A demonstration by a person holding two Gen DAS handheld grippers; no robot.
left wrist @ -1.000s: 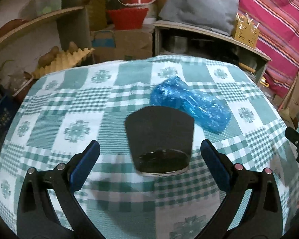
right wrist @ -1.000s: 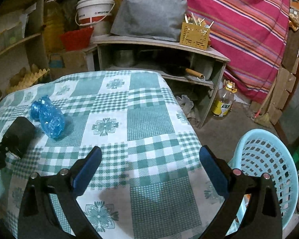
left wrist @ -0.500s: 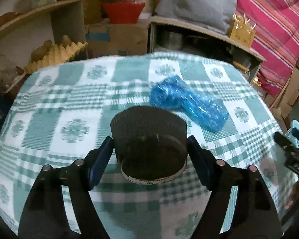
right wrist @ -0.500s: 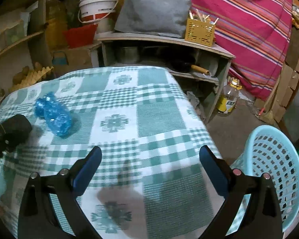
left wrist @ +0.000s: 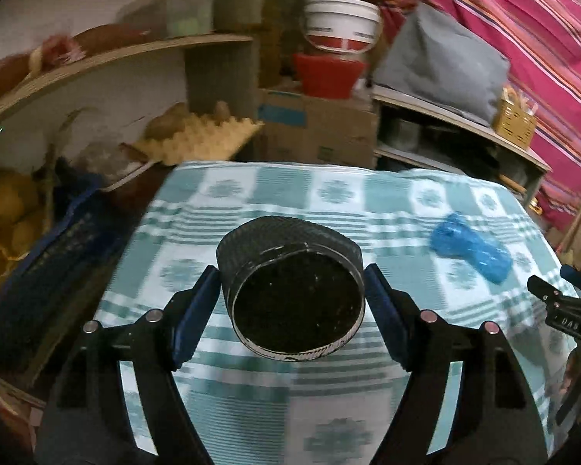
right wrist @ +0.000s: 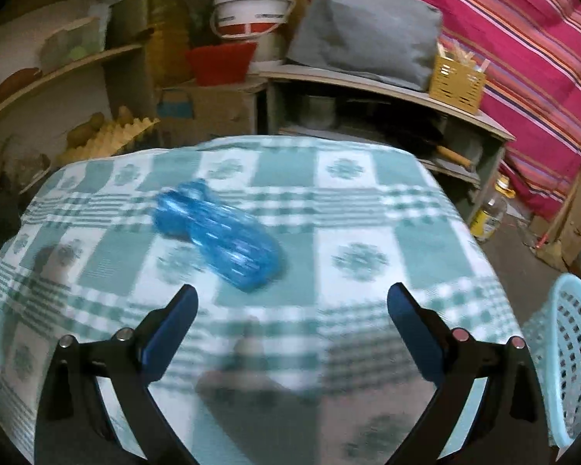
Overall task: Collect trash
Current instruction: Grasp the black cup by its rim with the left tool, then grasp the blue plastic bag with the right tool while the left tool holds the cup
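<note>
A second before, the black cup lay on the worktop; now the left gripper had its fingers pinching it, probably lifted clear, so it could go to the blue basket past the worktop's right edge. The right gripper had swung toward the blue bag, fingers spread wide, with open cloth all around.
</note>
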